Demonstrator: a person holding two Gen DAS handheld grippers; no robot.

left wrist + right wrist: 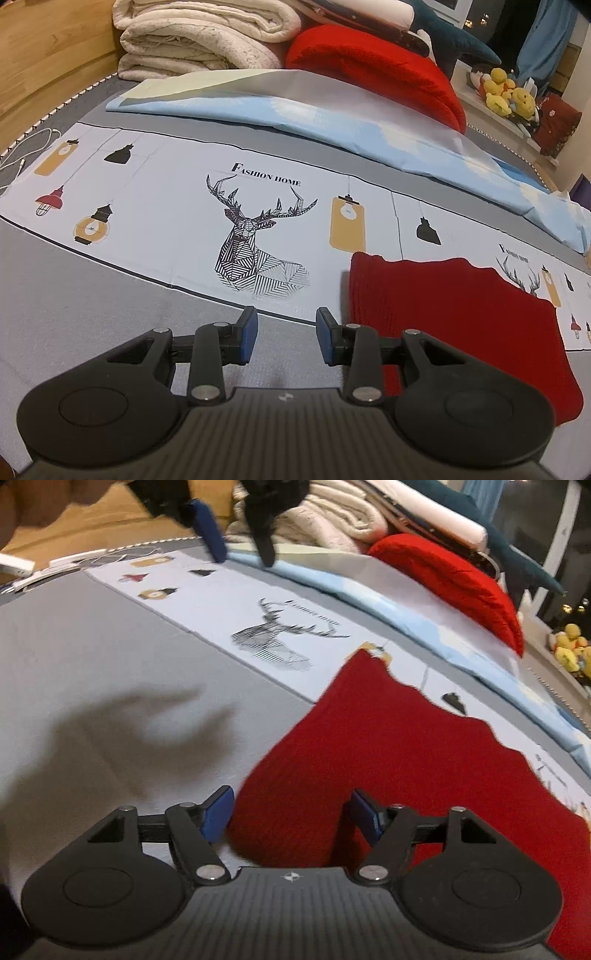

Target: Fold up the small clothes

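A dark red knit garment (454, 317) lies flat on the bed sheet (166, 221), which is printed with a deer and lamps. In the left wrist view it is just right of my left gripper (286, 332), which hovers open over the grey band of the sheet with nothing between its blue pads. In the right wrist view the garment (424, 760) fills the lower right. My right gripper (291, 816) stands open and wide over the garment's near left edge; red cloth lies between the fingers, and the pads do not press on it. The left gripper (240, 550) shows at the top.
Against the wooden headboard (44, 55) sit a folded cream blanket (199, 37) and a red cushion (376, 70). A light blue folded sheet (295, 110) lies across the bed behind the deer print. A white cable (22, 155) is at far left, yellow plush toys (509, 96) at far right.
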